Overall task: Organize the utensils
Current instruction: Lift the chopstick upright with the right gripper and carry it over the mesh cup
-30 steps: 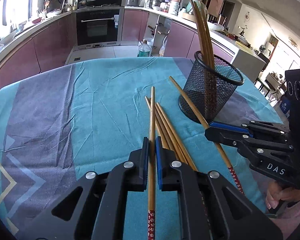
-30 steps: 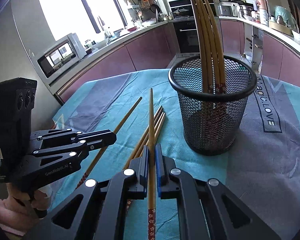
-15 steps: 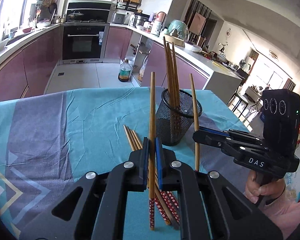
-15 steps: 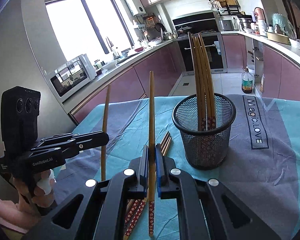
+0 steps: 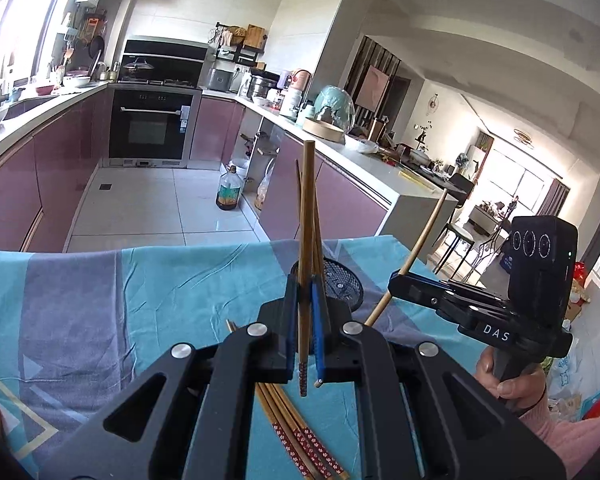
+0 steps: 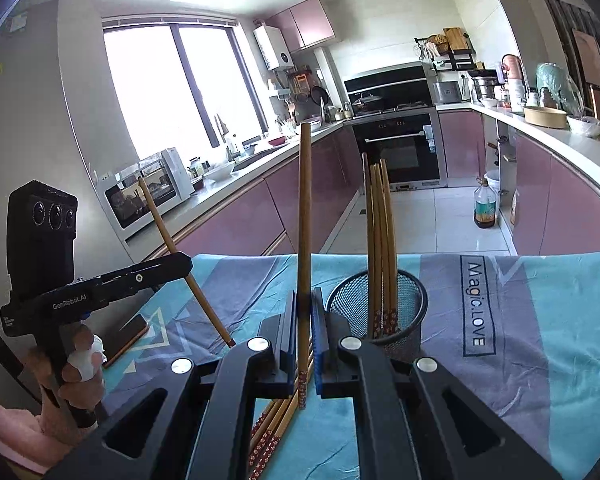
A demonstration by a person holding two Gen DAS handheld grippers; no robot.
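My left gripper (image 5: pixel 304 286) is shut on a wooden chopstick (image 5: pixel 306 216) that stands upright, its patterned end hanging below the pads. Right behind it sits the black mesh cup (image 5: pixel 344 282). My right gripper (image 6: pixel 305 298) is shut on another upright chopstick (image 6: pixel 304 208), just left of the mesh cup (image 6: pixel 404 320), which holds several chopsticks (image 6: pixel 380 220). Each gripper shows in the other's view, raised above the table: the right gripper (image 5: pixel 398 282) with its slanted chopstick (image 5: pixel 422 240), the left gripper (image 6: pixel 182 266) with its own chopstick (image 6: pixel 164 232). Loose chopsticks (image 5: pixel 300 436) lie on the cloth below.
A teal and grey tablecloth (image 6: pixel 540 320) covers the table. A dark flat phone-like object (image 6: pixel 124 338) lies near the left edge. Kitchen counters, an oven (image 5: pixel 152 128) and an oil bottle (image 5: pixel 229 194) on the floor lie beyond the table. A hand (image 5: pixel 512 384) grips each handle.
Both grippers have risen off the table, each lifting its chopstick from lying flat to standing upright. The cup and the loose chopsticks stay in place.
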